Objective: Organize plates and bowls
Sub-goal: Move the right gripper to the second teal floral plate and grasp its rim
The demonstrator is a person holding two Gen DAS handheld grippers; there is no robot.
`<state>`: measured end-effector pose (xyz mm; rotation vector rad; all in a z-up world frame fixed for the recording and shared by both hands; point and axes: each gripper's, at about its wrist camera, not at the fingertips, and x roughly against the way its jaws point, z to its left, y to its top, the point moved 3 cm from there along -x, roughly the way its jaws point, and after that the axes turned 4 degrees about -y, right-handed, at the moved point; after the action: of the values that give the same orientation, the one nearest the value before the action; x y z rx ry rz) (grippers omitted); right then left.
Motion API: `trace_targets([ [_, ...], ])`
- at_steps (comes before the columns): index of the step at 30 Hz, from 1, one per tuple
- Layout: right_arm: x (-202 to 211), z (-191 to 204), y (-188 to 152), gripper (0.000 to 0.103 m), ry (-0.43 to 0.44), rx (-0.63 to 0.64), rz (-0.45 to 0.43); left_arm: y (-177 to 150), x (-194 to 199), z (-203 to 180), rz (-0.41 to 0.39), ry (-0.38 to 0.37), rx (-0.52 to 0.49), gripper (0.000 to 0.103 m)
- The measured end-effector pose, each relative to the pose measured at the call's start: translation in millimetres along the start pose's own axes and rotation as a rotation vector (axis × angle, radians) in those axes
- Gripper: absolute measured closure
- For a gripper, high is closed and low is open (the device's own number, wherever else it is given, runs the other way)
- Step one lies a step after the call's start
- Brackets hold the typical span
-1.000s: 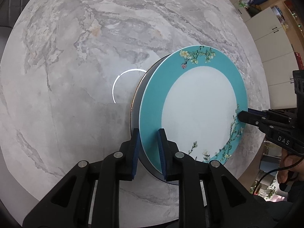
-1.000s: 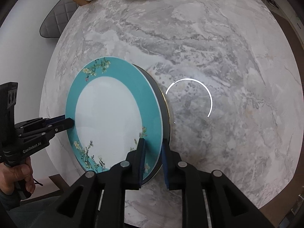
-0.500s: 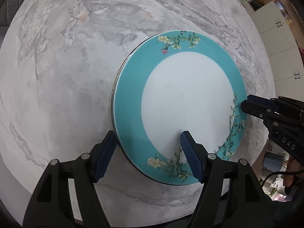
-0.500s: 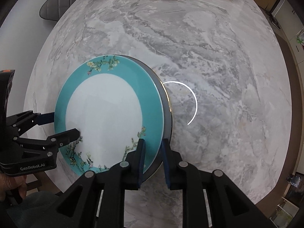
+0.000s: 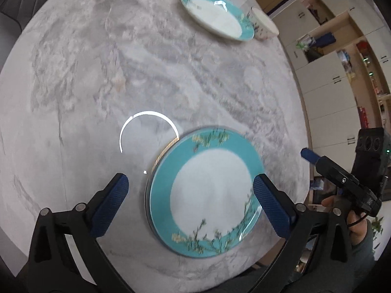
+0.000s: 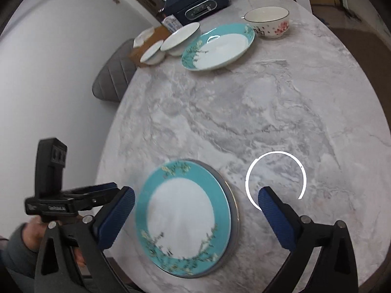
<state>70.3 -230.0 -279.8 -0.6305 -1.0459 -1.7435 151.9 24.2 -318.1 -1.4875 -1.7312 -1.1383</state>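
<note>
On the marble bench point(image 5: 97, 73), a teal plate point(image 5: 207, 190) lies stacked on a grey one; both grippers' fingers point(image 5: 111, 202) have just been opening, released and empty. Beyond that stack, another teal plate point(image 6: 217, 46) and bowls point(image 6: 267, 22) await sorting.

This is a home dining room. A round marble surface point(image 6: 244, 112) carries floral plates point(image 6: 217, 46) and a bowl point(image 6: 267, 23), with a padded chair point(image 6: 113, 73), an electric cooking appliance point(image 6: 198, 5) and white cupboards with open shelves point(image 5: 337, 56) around it.
</note>
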Motion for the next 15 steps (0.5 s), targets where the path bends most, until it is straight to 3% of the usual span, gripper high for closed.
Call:
trace_targets([
  [2,-3,-9,24,0.000,0.030,-0.030,-0.027,27,11,-9,-0.083,0.008,-0.071,0.000],
  [4,-10,-17,51,0.000,-0.001,-0.056,-0.040,59,11,-12,-0.086,0.037,-0.099,0.000],
  [9,-38,-52,126,0.000,0.005,-0.234,-0.044,150,-6,19,-0.043,0.010,0.020,0.000],
  [12,-55,-64,166,0.002,-0.030,-0.292,-0.073,208,-25,33,-0.055,0.000,0.020,0.001],
  [15,-84,-71,199,0.011,-0.087,-0.285,-0.055,255,-48,43,-0.053,0.009,0.013,0.001],
])
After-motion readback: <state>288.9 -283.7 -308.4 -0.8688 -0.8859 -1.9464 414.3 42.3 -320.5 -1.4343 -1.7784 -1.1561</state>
